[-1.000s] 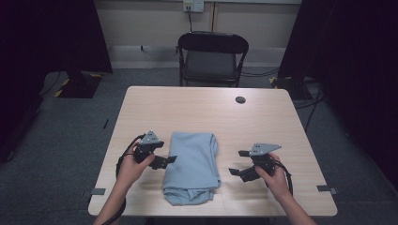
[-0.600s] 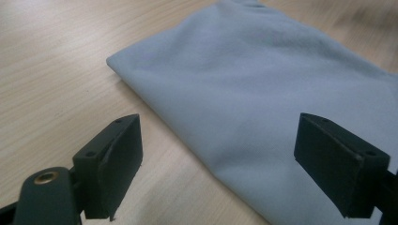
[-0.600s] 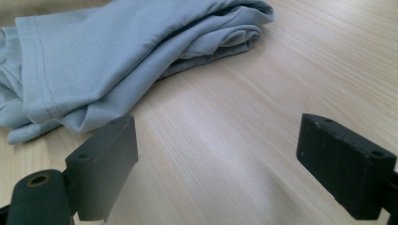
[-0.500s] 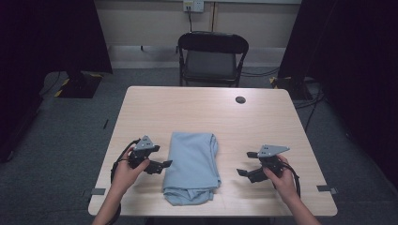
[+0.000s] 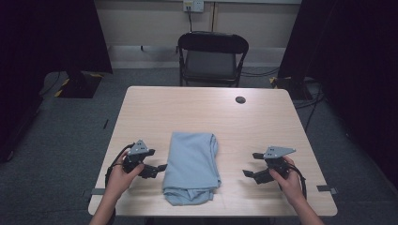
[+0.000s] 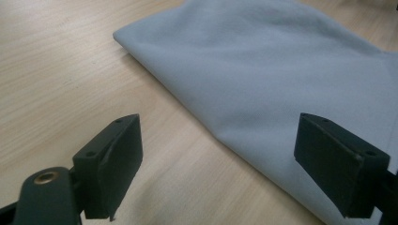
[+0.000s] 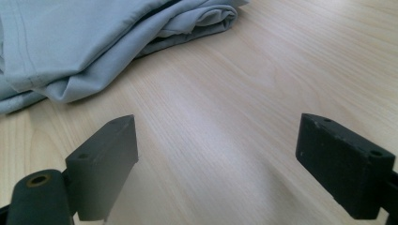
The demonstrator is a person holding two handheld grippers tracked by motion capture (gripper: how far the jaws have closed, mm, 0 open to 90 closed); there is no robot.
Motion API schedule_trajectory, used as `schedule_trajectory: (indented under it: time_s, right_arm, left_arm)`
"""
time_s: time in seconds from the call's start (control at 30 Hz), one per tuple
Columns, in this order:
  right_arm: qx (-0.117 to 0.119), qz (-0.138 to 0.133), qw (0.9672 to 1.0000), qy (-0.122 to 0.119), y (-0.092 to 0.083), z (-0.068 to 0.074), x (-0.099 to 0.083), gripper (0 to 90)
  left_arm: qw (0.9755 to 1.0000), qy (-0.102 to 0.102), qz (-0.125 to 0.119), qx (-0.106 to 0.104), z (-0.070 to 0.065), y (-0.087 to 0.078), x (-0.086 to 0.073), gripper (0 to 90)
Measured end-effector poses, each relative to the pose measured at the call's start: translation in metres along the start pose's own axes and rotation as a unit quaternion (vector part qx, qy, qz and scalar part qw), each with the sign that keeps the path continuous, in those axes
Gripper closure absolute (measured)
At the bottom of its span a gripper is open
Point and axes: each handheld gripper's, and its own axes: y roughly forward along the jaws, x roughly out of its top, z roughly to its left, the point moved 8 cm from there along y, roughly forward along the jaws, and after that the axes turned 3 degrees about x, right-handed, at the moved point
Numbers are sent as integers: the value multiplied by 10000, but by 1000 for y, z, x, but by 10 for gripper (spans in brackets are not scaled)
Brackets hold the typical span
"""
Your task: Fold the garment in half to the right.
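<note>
In the left gripper view the cloth (image 6: pixel 281 70) runs off the top and right edges, and the right finger covers part of its hem. In the right gripper view it is cut by the top and left edges. In the high view the small dark disc (image 5: pixel 240 100) on the table (image 5: pixel 187 108) is too small to identify, and both forearms leave at the bottom edge.

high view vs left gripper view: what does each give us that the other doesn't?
High view alone: the chair beyond the table, the small dark disc near the far edge, both hands, and the right gripper standing apart from the cloth.
Left gripper view alone: a close look at the cloth's smooth folded edge, with bare tabletop between the open jaws.
Both: the folded light blue cloth, the wooden table and the left gripper, open and holding nothing.
</note>
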Motion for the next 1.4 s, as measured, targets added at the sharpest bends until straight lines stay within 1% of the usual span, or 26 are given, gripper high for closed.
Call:
schedule_trajectory:
  time_s: [0.13, 0.2, 0.37, 0.7, 0.83, 0.87, 0.93, 1.17, 1.3, 1.4]
  right_arm:
    - [-46, 11, 10000, 6, -6, -3, -4, 123]
    - [-68, -12, 10000, 65, -9, -4, -6, 123]
    - [-135, -22, 9998, 110, -16, -9, -14, 123]
    - [-318, 57, 9994, 132, -30, -19, -27, 123]
    - [-369, 94, 9991, 163, -34, -22, -32, 123]
    - [-372, 104, 9991, 158, -34, -22, -33, 123]
    - [-407, 131, 9990, 139, -36, -24, -36, 124]
    - [-466, 194, 9986, 155, -41, -27, -42, 123]
    - [-501, 229, 9983, 180, -44, -29, -46, 123]
    - [-518, 259, 9982, 148, -46, -30, -49, 123]
  left_arm:
    - [10000, -32, -17, 45, 3, -3, -4, 154]
    - [10000, -26, 4, 59, 4, -4, -6, 154]
    - [10000, -49, 49, 71, 5, -6, -12, 154]
    - [9999, -76, 98, 102, 8, -10, -21, 154]
    - [9998, -104, 131, 109, 9, -11, -27, 154]
    - [9998, -68, 161, 104, 9, -12, -29, 155]
    - [9998, -88, 171, 103, 10, -13, -32, 155]
    - [9995, -144, 205, 207, 15, -20, -40, 155]
    - [9994, -166, 204, 239, 16, -23, -44, 155]
    - [9993, -187, 200, 246, 16, -25, -47, 155]
